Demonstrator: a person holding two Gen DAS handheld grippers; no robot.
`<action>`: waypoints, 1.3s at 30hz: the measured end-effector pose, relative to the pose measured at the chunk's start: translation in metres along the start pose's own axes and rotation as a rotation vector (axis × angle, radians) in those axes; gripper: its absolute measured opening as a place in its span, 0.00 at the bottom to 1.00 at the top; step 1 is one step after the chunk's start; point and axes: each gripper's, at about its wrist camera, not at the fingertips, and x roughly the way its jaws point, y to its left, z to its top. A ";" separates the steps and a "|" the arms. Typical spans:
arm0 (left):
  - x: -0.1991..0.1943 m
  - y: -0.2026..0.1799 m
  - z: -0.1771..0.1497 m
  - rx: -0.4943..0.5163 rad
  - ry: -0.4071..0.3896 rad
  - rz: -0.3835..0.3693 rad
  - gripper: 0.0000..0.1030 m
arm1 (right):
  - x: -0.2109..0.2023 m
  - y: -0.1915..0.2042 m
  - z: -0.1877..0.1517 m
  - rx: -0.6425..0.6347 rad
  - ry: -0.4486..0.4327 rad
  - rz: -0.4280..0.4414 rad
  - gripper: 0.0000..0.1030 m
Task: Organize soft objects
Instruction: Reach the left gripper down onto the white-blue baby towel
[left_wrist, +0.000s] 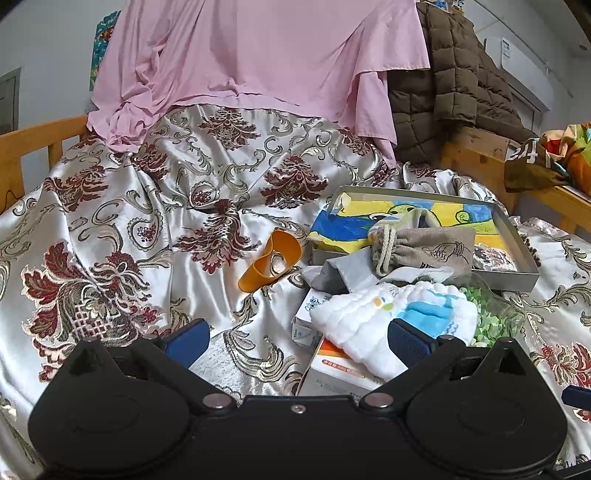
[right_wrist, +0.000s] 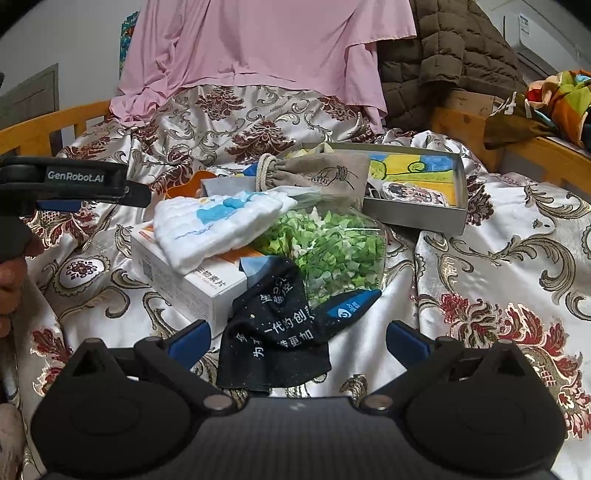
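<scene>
A white quilted cloth with blue print (left_wrist: 399, 314) (right_wrist: 218, 221) lies on a white box (right_wrist: 192, 280). A grey drawstring pouch (left_wrist: 424, 251) (right_wrist: 317, 173) leans on a metal tray (left_wrist: 524, 258) (right_wrist: 417, 218). A black cloth with white lettering (right_wrist: 277, 328) lies in front of my right gripper (right_wrist: 297, 341), between its open fingers. My left gripper (left_wrist: 297, 341) is open and empty; its right fingertip (left_wrist: 406, 338) is beside the white cloth. A grey folded cloth (left_wrist: 343, 273) lies near the pouch.
A clear bag of green pieces (right_wrist: 332, 247) (left_wrist: 491, 314) lies beside the box. An orange plastic scoop (left_wrist: 269, 262) lies on the satin bedspread (left_wrist: 147, 221). A pink sheet (left_wrist: 258, 55) and a brown quilted jacket (left_wrist: 454, 85) hang behind. Wooden bed rails (left_wrist: 40, 136) run along both sides.
</scene>
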 end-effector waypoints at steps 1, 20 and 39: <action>0.001 -0.001 0.001 0.002 -0.002 -0.002 0.99 | 0.001 0.001 0.000 -0.006 0.000 0.000 1.00; 0.020 -0.032 0.027 0.233 0.016 -0.184 0.99 | 0.021 0.006 -0.003 -0.095 0.018 -0.015 1.00; 0.051 -0.063 0.026 0.498 0.194 -0.319 0.97 | 0.040 0.012 -0.007 -0.161 0.029 0.005 1.00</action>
